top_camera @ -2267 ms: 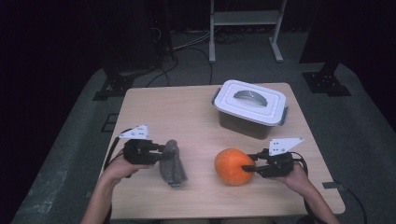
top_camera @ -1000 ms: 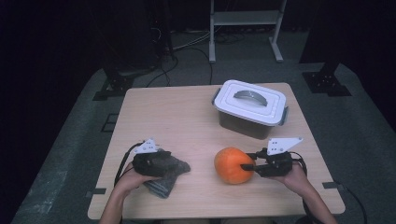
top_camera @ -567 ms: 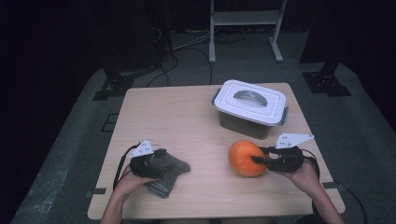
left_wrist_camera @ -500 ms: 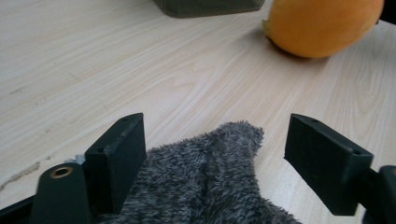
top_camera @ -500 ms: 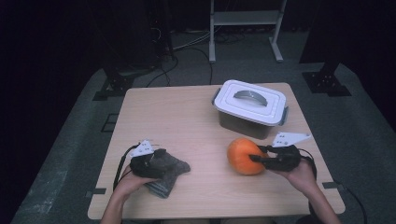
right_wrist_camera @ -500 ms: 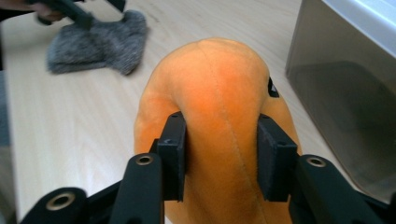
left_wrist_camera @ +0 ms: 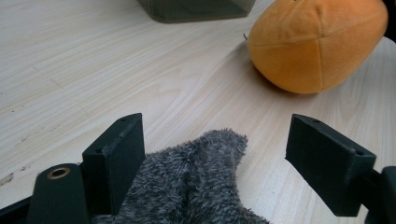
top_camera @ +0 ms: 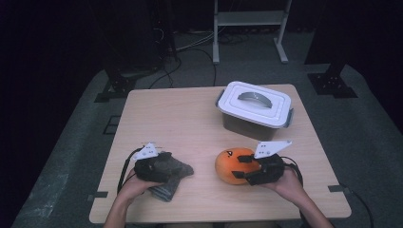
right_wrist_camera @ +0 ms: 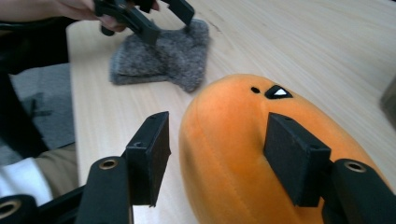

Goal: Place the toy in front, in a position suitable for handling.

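Here, both open: right gripper (right_wrist_camera: 215,158) straddles the orange plush (right_wrist_camera: 243,154) (black-eyed), left gripper (left_wrist_camera: 215,154) over grey fuzzy cloth (left_wrist_camera: 196,186).

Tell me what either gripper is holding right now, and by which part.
Nothing. The left gripper has just opened around the grey fuzzy cloth; the right gripper has just opened around the orange plush, one pad off it.
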The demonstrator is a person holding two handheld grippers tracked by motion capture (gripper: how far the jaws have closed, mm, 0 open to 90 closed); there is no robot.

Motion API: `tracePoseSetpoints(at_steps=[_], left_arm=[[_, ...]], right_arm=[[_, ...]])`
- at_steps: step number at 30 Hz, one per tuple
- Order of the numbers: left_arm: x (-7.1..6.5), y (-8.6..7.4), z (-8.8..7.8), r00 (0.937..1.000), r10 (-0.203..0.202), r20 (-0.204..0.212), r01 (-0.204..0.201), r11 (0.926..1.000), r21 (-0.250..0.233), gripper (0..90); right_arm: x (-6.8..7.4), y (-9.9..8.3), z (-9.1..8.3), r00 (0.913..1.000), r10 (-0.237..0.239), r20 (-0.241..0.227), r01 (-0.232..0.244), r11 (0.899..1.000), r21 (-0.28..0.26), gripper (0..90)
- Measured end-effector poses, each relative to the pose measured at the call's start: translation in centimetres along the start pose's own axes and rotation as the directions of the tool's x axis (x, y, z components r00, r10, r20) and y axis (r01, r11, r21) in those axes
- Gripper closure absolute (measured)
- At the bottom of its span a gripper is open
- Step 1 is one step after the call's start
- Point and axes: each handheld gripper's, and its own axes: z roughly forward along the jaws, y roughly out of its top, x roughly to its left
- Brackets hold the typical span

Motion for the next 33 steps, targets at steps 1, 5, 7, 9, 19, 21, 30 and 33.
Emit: tracePoseSetpoints(at_steps=[1,5,7,9,19,21,30,33], left_arm=[[0.0,0.0,0.0,1.0000,-0.002,-0.001,0.002,1.0000,-0.002,18.8],[-0.1,0.2,0.0,1.0000,-0.002,0.006,0.002,0.9999,-0.014,18.7],[-0.1,0.2,0.0,1.0000,0.002,0.006,-0.002,1.0000,-0.010,18.7],[-0.1,0.1,0.0,1.0000,0.001,0.008,-0.001,1.0000,-0.006,18.7],[-0.1,0.1,0.0,0.9999,0.004,0.010,-0.004,1.0000,-0.006,18.7],[-0.1,0.1,0.0,0.9999,0.004,0.010,-0.004,1.0000,-0.005,18.7],[-0.1,0.1,0.0,0.9999,0.008,0.015,-0.008,1.0000,-0.004,18.6],[-0.1,0.1,0.0,0.9998,0.010,0.016,-0.009,0.9999,-0.006,18.6]], right_arm=[[0.0,0.0,-0.4,1.0000,-0.008,-0.003,0.008,1.000,-0.014,40.4],[-0.8,0.2,-1.8,0.9996,-0.005,0.029,0.006,0.999,-0.047,42.2],[-1.4,0.3,-2.1,0.9992,-0.004,0.041,0.006,0.999,-0.050,45.3],[-2.4,0.2,-2.4,0.9990,0.007,0.045,-0.004,0.998,-0.061,48.1],[-5.5,1.4,-1.5,0.9989,0.001,0.047,0.002,0.999,-0.053,55.7],[-6.0,1.8,-0.9,0.9988,-0.013,0.046,0.015,0.999,-0.039,55.6],[-7.5,2.0,1.2,0.9999,-0.015,0.004,0.015,1.000,0.026,56.5],[-6.9,1.4,1.1,0.9993,-0.013,-0.036,0.014,0.999,0.032,53.7]])
